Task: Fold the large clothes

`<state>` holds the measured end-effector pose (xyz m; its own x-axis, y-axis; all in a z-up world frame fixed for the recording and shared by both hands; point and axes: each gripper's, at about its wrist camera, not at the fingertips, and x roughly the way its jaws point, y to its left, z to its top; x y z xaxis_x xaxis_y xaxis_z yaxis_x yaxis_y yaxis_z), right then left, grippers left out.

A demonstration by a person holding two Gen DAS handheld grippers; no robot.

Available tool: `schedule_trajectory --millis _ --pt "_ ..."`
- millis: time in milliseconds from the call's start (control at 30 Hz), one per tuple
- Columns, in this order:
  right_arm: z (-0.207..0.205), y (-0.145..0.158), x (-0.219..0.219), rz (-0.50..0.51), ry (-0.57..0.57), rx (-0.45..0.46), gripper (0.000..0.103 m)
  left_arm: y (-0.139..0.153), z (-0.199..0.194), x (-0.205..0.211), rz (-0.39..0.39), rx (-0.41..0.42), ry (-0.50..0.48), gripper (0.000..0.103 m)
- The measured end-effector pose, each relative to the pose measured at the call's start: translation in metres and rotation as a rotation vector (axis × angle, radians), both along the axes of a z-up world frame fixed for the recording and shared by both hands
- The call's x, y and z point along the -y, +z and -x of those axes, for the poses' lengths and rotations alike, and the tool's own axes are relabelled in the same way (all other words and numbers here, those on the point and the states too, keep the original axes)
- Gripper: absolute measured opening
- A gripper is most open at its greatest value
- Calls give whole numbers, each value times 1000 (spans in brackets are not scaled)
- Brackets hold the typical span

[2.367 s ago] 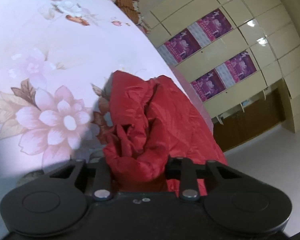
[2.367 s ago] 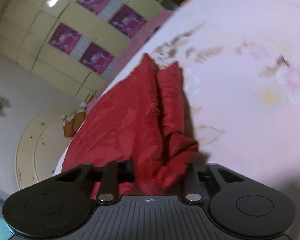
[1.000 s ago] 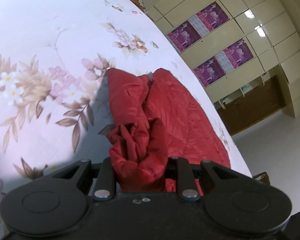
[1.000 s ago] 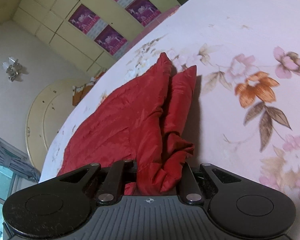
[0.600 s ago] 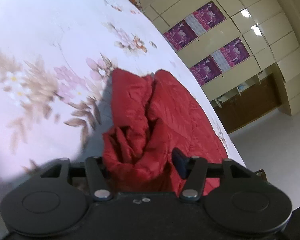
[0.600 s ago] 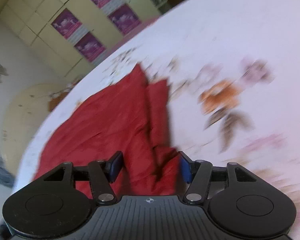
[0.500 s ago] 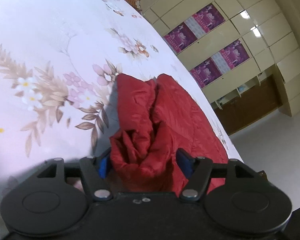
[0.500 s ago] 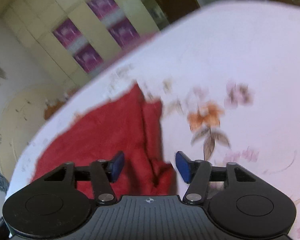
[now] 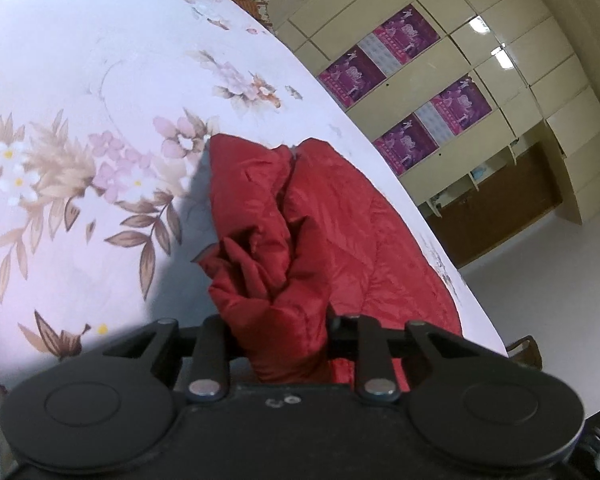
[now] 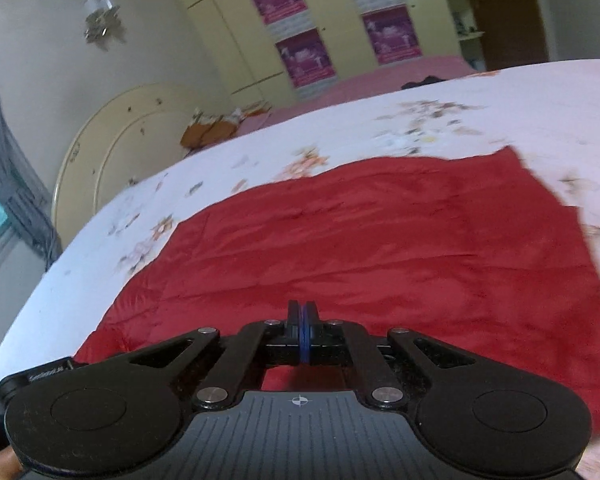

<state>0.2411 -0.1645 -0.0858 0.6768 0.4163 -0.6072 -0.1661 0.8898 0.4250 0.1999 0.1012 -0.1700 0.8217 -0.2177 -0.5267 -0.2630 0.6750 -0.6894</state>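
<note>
A large red quilted garment (image 10: 380, 248) lies spread on a bed with a white floral sheet (image 10: 100, 240). In the left wrist view the garment (image 9: 340, 232) is bunched in a fold. My left gripper (image 9: 278, 332) is shut on a bunched corner of it, close to the sheet (image 9: 80, 120). My right gripper (image 10: 303, 320) is shut with its blue pads together and holds nothing. It hovers above the garment's near edge.
A cream rounded headboard (image 10: 112, 152) stands at the bed's far left. Cream wardrobes with purple posters (image 10: 300, 56) line the far wall. A brown cabinet (image 9: 500, 204) and bare floor (image 9: 560, 288) lie beyond the bed's right edge.
My left gripper opened briefly and has shut on the bunched fabric again. My right gripper let go of the garment, shut empty and swung to face across the spread garment.
</note>
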Motion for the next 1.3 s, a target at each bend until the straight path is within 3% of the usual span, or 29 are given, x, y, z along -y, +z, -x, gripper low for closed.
schedule_trajectory --millis 100,167,300,500,600,667,867,933,1033,1133,1233,1300 --pt "-16 -35 -14 59 23 -91 0 -4 2 0 -9 9 -7 24" --pt "-22 -47 -15 58 20 -102 0 -4 2 1 -10 1 -9 24" --pt "-25 -41 -15 71 22 -124 0 14 7 4 -46 30 -13 21" --pt "11 1 4 -10 0 -71 0 43 9 17 -166 56 -50 21" --pt "25 -10 -3 -5 42 -139 0 55 11 27 -214 84 -74 21" --pt "23 -34 -8 18 45 -207 0 61 14 34 -244 100 -99 21" --pt "21 -42 -1 -14 15 -209 0 92 18 65 -400 171 -175 21" --pt "36 -26 16 -49 -39 -158 0 98 16 67 -421 172 -191 21" --pt "56 -4 48 -5 -127 -83 0 105 17 72 -457 189 -218 21" --pt "61 -2 78 30 -203 -66 0 114 19 83 -498 216 -249 21" --pt "69 1 116 56 -394 -5 0 125 19 96 -523 237 -276 21" --pt "69 -1 137 144 -486 -5 0 132 18 106 -546 241 -293 21"
